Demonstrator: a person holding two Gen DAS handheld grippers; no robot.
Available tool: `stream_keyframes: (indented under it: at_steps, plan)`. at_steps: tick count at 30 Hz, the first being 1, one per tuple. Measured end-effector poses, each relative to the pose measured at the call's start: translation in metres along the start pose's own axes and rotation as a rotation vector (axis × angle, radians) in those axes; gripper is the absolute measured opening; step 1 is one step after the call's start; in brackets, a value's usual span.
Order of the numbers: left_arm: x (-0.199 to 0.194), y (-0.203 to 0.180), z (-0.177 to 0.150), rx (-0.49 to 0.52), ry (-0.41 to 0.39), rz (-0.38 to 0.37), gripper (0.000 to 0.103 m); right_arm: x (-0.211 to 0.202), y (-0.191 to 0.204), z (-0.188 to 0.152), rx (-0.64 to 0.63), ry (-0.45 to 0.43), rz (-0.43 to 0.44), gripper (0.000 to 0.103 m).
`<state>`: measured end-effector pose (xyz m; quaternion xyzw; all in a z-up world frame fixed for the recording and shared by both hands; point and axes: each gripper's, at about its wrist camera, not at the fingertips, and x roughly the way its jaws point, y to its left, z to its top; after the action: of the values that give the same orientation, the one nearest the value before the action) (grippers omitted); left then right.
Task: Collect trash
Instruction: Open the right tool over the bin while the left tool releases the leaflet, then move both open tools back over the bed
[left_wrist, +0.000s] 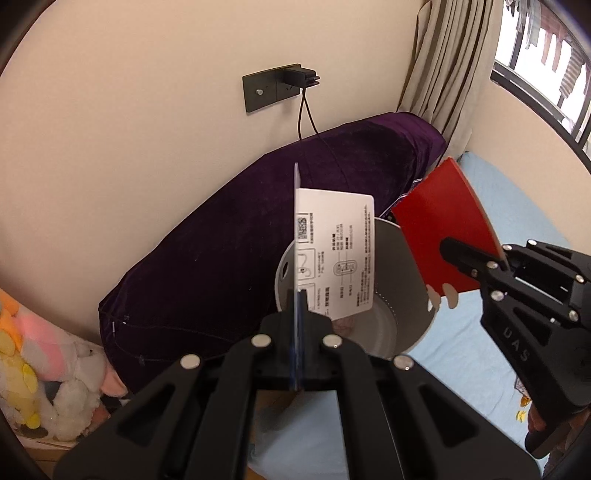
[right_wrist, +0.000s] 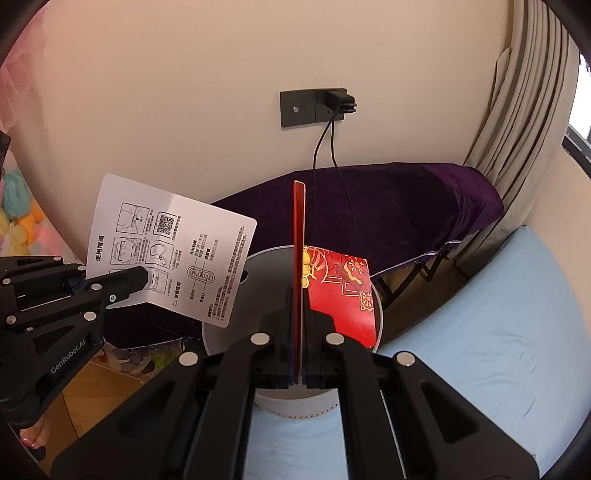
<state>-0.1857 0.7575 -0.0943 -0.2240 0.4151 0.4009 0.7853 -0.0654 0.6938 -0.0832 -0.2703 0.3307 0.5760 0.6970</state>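
Gripper (left_wrist: 298, 317) clamping leaflet (left_wrist: 334, 254) above bin (left_wrist: 399, 295)

Both claws were up and clamped at once. The left claw (left_wrist: 298, 317) had its jaws squeezed tight, pinching something thin edge-on, and from the right wrist view it (right_wrist: 146, 275) reached in from the left side, fingers angled up to the right. The right claw (right_wrist: 298, 325) was pinched closed too, coming in from the right (left_wrist: 469, 260), pointing up-left.
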Motion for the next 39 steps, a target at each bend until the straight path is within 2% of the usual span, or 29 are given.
stream_keyframes:
  at_steps: [3, 5, 6, 17, 20, 29, 30, 31, 33, 39]
  plan:
    - [0.016, -0.004, 0.003, -0.011, 0.020, -0.002, 0.001, 0.016, -0.006, 0.000, 0.009, 0.014, 0.012, 0.013]
    - [0.027, -0.006, 0.005, -0.026, 0.042, -0.015, 0.001, 0.020, -0.011, -0.002, 0.016, 0.007, 0.005, 0.053]
    - [0.031, -0.007, 0.004, -0.030, 0.050, -0.020, 0.001, 0.020, -0.013, -0.003, 0.018, -0.008, -0.003, 0.059]
    - [0.052, -0.032, 0.005, -0.006, 0.116, -0.059, 0.006, 0.014, -0.036, -0.010, 0.045, -0.016, -0.051, 0.060]
    - [0.047, -0.036, 0.005, 0.002, 0.112, -0.061, 0.006, 0.007, -0.042, -0.016, 0.056, -0.013, -0.067, 0.060]
    - [0.024, -0.069, -0.014, 0.106, 0.104, -0.077, 0.008, -0.031, -0.068, -0.059, 0.161, -0.009, -0.142, 0.060]
    - [0.021, -0.075, -0.018, 0.123, 0.102, -0.081, 0.021, -0.037, -0.071, -0.067, 0.180, -0.009, -0.156, 0.060]
    - [0.016, -0.083, -0.023, 0.140, 0.092, -0.086, 0.042, -0.043, -0.075, -0.075, 0.198, -0.009, -0.170, 0.060]
    - [0.005, -0.099, -0.032, 0.178, 0.051, -0.102, 0.066, -0.059, -0.083, -0.094, 0.241, -0.010, -0.202, 0.060]
    - [-0.021, -0.172, -0.065, 0.341, 0.033, -0.194, 0.068, -0.118, -0.113, -0.165, 0.382, -0.021, -0.328, 0.060]
